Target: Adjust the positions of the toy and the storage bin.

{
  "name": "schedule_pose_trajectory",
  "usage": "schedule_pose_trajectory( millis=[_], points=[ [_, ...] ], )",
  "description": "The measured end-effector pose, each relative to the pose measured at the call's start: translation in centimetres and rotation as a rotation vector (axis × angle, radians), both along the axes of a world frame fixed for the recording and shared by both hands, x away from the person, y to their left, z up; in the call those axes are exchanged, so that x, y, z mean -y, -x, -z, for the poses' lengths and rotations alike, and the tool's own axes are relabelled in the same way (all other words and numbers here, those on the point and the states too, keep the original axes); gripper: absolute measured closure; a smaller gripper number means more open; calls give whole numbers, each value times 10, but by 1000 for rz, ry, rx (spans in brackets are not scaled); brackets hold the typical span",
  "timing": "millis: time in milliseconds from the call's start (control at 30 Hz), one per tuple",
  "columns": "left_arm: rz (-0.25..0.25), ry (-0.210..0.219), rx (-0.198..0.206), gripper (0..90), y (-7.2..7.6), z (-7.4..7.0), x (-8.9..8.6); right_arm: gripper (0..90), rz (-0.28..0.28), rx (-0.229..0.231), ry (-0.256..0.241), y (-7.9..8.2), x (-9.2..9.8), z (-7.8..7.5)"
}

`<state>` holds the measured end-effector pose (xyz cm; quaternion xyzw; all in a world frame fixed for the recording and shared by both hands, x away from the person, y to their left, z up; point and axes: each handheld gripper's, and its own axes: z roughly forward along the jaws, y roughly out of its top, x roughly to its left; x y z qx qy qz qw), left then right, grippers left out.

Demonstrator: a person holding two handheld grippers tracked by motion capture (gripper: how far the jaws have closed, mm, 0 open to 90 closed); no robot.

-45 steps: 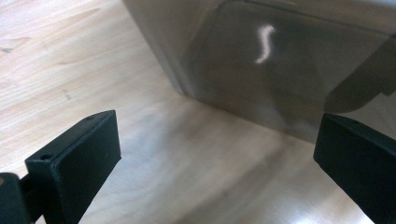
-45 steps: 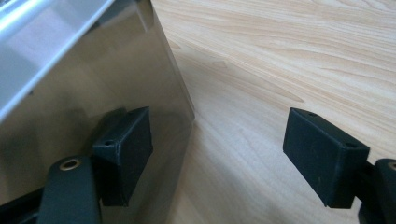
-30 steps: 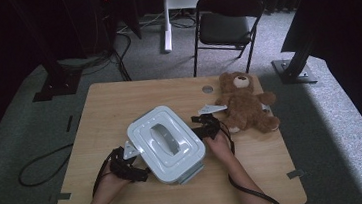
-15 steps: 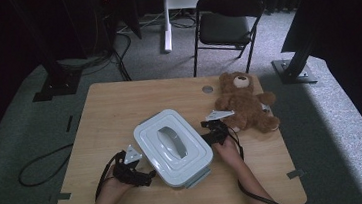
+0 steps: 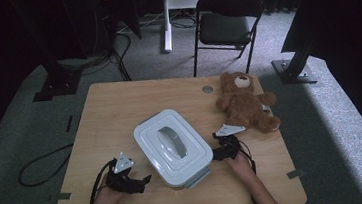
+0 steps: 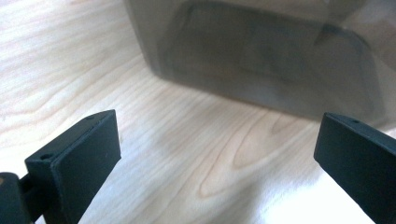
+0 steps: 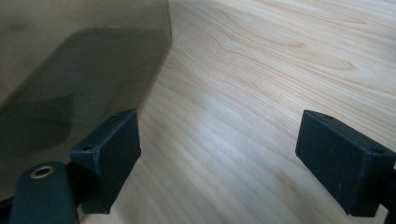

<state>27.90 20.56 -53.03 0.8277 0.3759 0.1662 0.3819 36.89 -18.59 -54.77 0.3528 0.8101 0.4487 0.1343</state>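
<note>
A pale storage box with a white handled lid (image 5: 172,146) sits on the wooden table (image 5: 119,108) near its front edge. My left gripper (image 5: 144,181) lies on the table just left of the box, open, nothing between its jaws; its own view shows the box's translucent wall (image 6: 261,60) a short way ahead. My right gripper (image 5: 215,152) rests at the box's right side, open and holding nothing, with the box wall (image 7: 70,79) close beside its left jaw. A brown teddy bear (image 5: 246,102) lies at the right of the table.
A round grommet (image 5: 208,89) is set in the table near the bear's head. A black folding chair (image 5: 226,22) stands behind the table. Cables (image 5: 39,163) trail over the grey floor on the left. Dark stands flank the table.
The box has been brought toward the front edge and set down. Both grippers have let go of its sides and drawn slightly away from it.
</note>
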Motion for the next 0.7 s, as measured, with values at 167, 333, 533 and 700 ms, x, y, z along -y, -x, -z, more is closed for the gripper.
schedule_pose_trajectory(
  millis=[167, 333, 533, 700],
  points=[
    [-27, 24, 38, 12, 8, 0, -16, 132, 23, 10, 0, 14, 18, -1],
    [-53, 0, 34, 12, 13, 3, -31, 132, 33, -8, 19, 30, 38, 3],
    [-98, 55, 11, 12, 15, 7, -47, 132, 60, -20, 28, 49, 60, 8],
    [-117, 96, -28, 12, 15, 6, -56, 133, 113, -10, 28, 64, 81, 8]
  ],
)
